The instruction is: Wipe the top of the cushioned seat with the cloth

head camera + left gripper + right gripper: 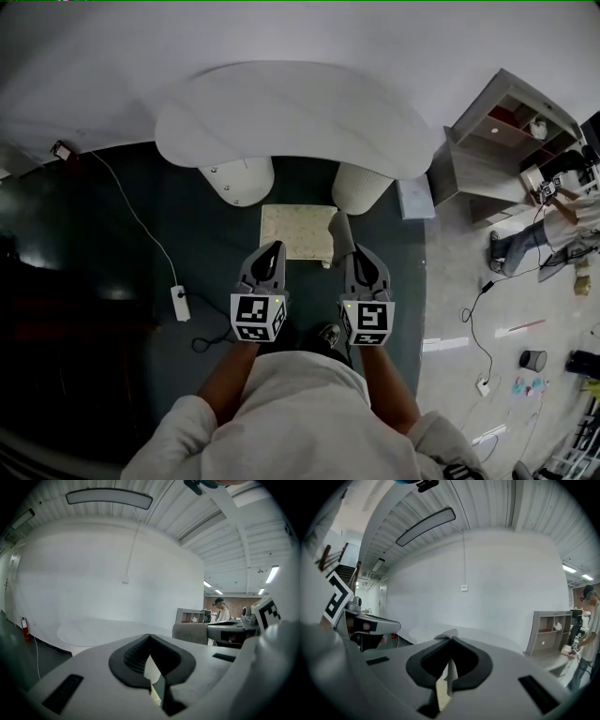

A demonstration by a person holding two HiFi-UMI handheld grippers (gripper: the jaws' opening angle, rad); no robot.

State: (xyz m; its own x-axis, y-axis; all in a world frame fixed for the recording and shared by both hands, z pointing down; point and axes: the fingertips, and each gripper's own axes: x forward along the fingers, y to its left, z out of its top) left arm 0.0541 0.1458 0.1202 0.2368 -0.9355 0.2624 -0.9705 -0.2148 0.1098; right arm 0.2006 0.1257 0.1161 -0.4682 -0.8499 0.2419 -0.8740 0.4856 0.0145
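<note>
Dark green floor [141, 309] under a smooth white oval table [291, 112]. Square cushioned seat [295, 230], cream, speckled and flat-topped, sits by the table's legs. Limp grey cloth [339, 236] hangs at the seat's right edge, pinched in the right gripper [352, 255], jaws closed on it. Left gripper [272, 251] jaws are closed and empty. Wiping looks unstarted, with the whole top left.

my right tongs [350, 251] hide the lower end of the cloth [339, 231] at the right edge of the cushioned seat [295, 228]; my left tongs [273, 247] cover its near left corner. beyond the seat, the counter [295, 117] hides the tops of its legs [239, 180].
</note>
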